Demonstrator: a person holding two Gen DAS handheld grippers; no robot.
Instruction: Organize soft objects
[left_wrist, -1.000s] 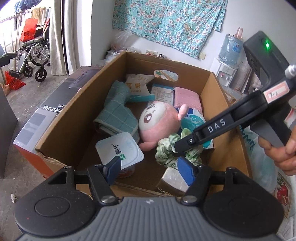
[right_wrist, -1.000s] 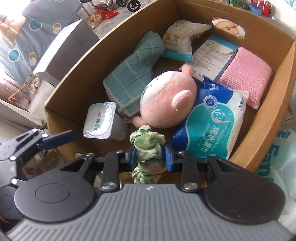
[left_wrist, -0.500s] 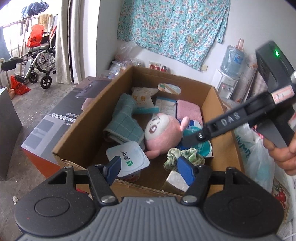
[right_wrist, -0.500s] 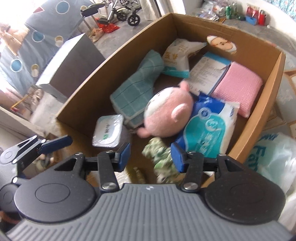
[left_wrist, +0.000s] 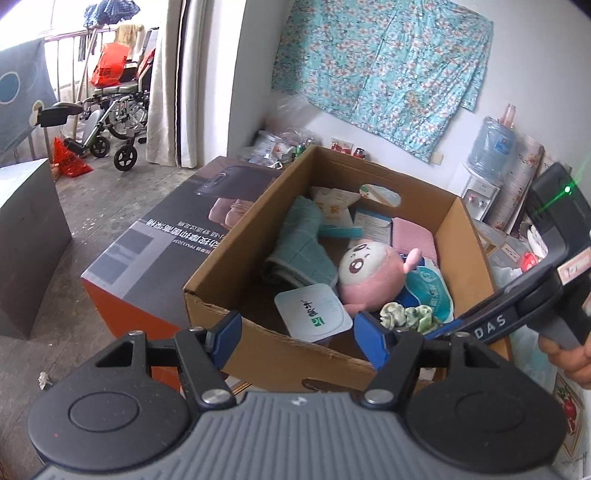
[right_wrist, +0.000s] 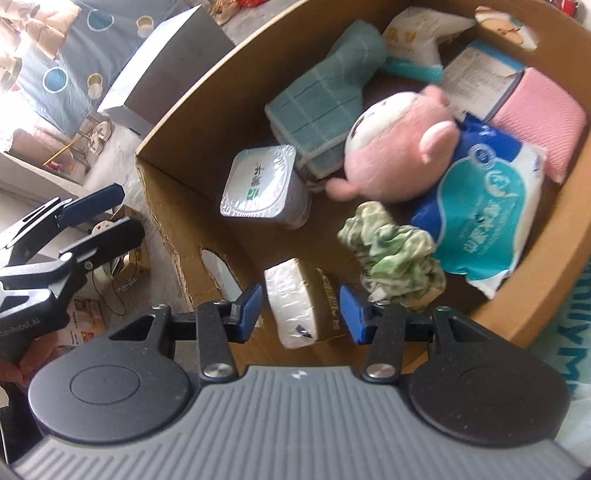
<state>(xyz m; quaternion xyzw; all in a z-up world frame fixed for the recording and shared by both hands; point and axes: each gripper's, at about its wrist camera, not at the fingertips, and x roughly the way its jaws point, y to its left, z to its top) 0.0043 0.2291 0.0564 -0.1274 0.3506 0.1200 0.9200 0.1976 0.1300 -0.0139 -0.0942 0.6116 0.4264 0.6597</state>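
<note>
Right now my right gripper (right_wrist: 301, 314) stands apart with nothing pinched; its jaws just closed a little. Below it the green scrunchie (right_wrist: 395, 254) lies loose on the floor of the cardboard box (right_wrist: 184, 122), touching the pink plush toy (right_wrist: 399, 147) and the blue tissue pack (right_wrist: 484, 206). My left gripper (left_wrist: 297, 341) hangs wide and empty over the box's near wall.

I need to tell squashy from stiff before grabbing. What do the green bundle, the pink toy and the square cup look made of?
Green scrunchie: thin gathered cloth, puckered into ruffles. Pink plush toy: fuzzy matte pile fabric, probably stuffed. Square cup: seemingly rigid plastic under a crinkled, shiny foil-like lid with printed characters.
</note>
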